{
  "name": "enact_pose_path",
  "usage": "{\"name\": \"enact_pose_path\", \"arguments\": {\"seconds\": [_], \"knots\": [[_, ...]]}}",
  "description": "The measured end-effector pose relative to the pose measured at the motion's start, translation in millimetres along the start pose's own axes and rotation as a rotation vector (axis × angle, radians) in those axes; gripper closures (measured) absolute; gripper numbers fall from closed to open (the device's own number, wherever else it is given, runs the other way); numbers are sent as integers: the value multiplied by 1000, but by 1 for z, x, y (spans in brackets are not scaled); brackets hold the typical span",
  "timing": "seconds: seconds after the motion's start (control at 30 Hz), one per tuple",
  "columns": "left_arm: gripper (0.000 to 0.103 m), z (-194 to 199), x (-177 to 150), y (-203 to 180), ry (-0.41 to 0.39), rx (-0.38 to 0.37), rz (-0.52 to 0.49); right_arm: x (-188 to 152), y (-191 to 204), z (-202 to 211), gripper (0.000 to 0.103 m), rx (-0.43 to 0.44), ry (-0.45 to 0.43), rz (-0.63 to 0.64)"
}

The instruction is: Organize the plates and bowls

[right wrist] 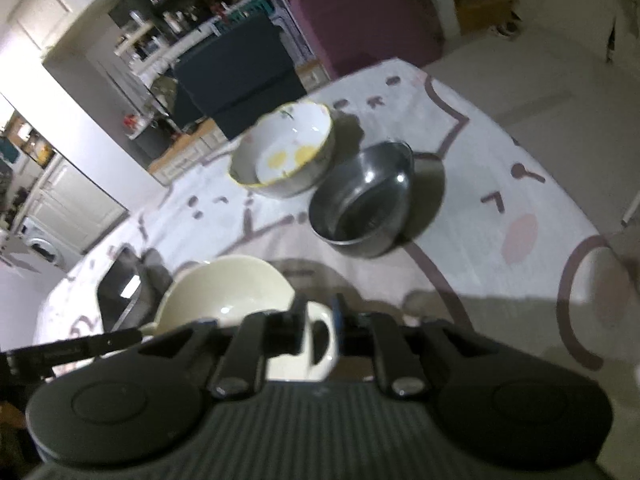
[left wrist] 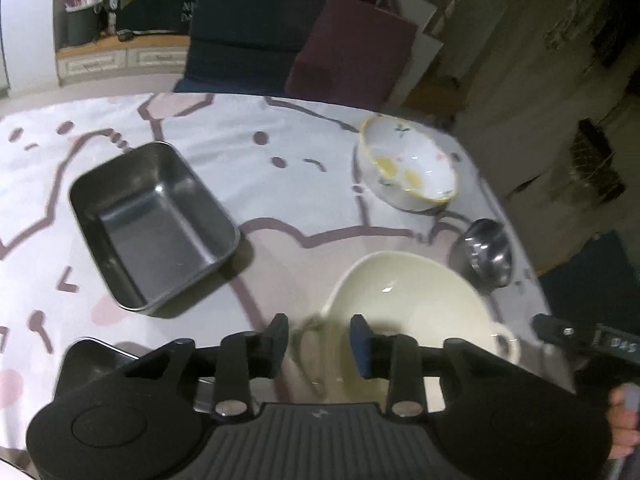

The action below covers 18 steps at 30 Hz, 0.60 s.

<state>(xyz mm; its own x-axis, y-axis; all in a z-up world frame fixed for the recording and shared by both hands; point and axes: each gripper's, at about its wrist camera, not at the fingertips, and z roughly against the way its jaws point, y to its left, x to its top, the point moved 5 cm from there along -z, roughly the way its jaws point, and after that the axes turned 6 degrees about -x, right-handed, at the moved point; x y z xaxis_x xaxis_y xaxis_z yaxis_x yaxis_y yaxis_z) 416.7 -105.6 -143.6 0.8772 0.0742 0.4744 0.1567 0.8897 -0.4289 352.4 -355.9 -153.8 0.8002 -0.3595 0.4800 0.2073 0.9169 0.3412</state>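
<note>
Two grippers are being held at opposite handles of the cream bowl (left wrist: 404, 304) on the surface: the left gripper (left wrist: 319, 346) and right gripper (right wrist: 318, 330), both partly open, each loosely straddling a handle, pads apparently not pressing. Just ahead, the steel bowl (right wrist: 362, 208) is risking being knocked.

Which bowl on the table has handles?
The plain cream bowl, nearest the fingers, has loop handles on its sides. The floral bowl and the steel bowl have none.
</note>
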Motion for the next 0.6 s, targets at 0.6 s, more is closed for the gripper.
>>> {"name": "enact_pose_path", "arguments": {"seconds": [0.6], "knots": [[80,-43,-10,14,96,-21,-3,-19,11,-47,69,2,173,119]]}}
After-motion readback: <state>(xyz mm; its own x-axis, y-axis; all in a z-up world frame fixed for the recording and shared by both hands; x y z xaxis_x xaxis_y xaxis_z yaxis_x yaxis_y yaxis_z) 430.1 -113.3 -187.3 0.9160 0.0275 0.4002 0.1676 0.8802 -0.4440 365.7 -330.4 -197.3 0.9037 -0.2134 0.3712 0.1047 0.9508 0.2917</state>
